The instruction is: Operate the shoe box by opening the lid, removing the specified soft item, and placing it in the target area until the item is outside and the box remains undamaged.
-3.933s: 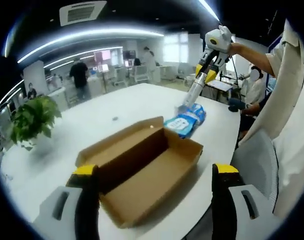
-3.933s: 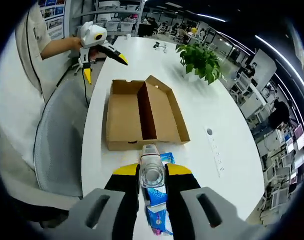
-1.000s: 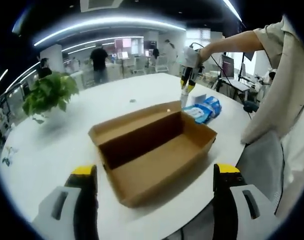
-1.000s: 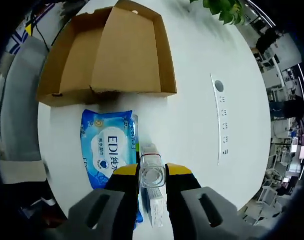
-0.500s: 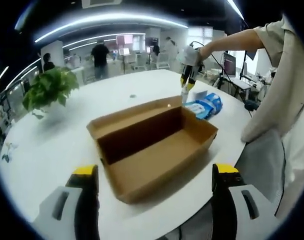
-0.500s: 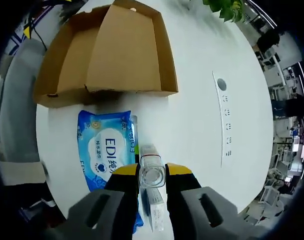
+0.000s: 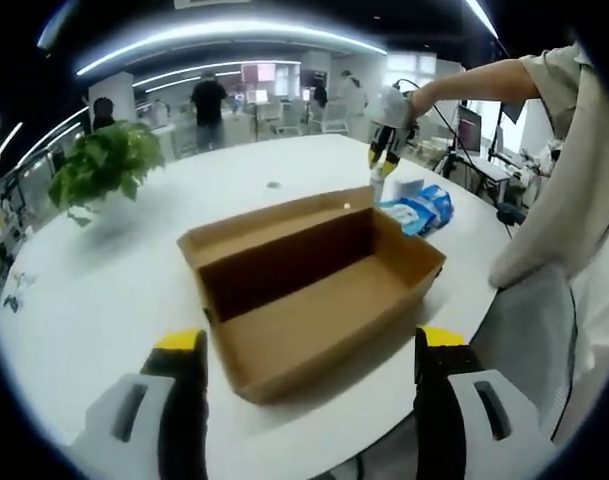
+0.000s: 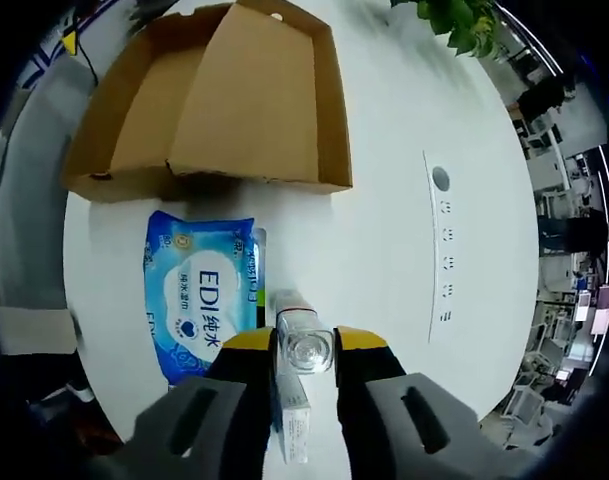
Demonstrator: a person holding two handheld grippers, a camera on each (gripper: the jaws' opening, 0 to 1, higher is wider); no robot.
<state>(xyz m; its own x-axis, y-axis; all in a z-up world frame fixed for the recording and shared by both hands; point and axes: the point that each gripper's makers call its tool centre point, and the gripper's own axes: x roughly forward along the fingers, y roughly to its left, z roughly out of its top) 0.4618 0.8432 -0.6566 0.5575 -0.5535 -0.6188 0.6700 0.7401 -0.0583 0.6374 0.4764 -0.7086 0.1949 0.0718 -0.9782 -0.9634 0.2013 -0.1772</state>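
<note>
box lies open and empty on the counter, just ahead of the left gripper, whose jaws stand spread with nothing between them. the wipes lie flat on the counter outside the box, just ahead and left of the right gripper, whose jaws pinch a small clear bottle above a white carton. judged: wipes pack is light, soft and slick-filmed; best pinched across an end seam. box card is thin and dents easily.

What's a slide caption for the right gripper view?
Right hand-held gripper above a blue wipes pack lying on the white table beside the open cardboard box.
</note>
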